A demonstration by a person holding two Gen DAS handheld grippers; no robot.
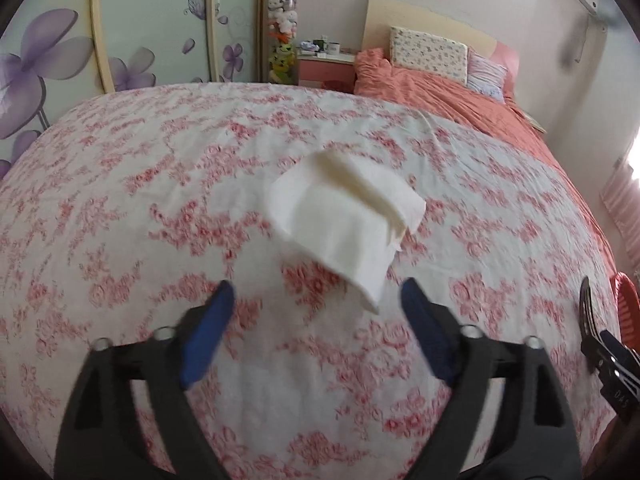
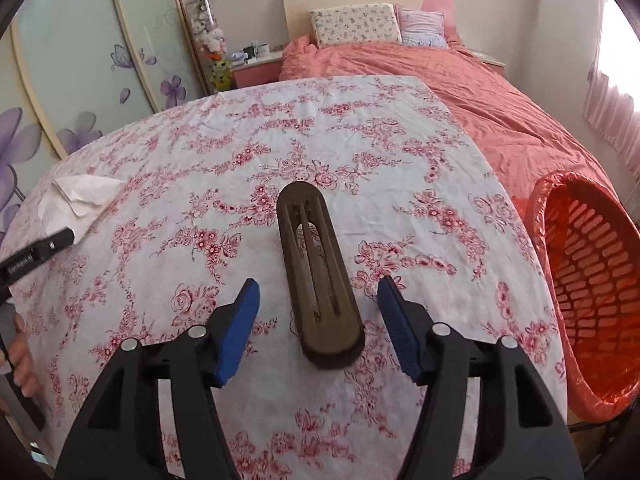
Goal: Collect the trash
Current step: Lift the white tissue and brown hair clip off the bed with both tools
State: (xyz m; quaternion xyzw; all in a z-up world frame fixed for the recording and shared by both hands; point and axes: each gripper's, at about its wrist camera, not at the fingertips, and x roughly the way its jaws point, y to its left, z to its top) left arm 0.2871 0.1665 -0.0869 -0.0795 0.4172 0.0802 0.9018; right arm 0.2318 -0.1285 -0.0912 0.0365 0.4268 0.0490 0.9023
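Observation:
A crumpled white tissue (image 1: 344,220) lies on the floral cloth (image 1: 160,200), just ahead of my open left gripper (image 1: 318,296); its near corner reaches between the blue pads without touching them. The tissue also shows far left in the right wrist view (image 2: 76,200), with the left gripper's tip beside it. My right gripper (image 2: 318,292) is open, its pads either side of the near end of a brown slotted brush-like piece (image 2: 316,268) lying flat on the cloth. An orange basket lined with a red bag (image 2: 588,280) stands at the cloth's right edge.
Beyond the floral cloth lies a bed with a salmon quilt (image 2: 460,80) and pillows (image 2: 356,24). A wardrobe with purple flowers (image 1: 60,60) is on the left, a nightstand (image 1: 324,64) at the back. The right gripper's tip (image 1: 592,320) shows at the left view's right edge.

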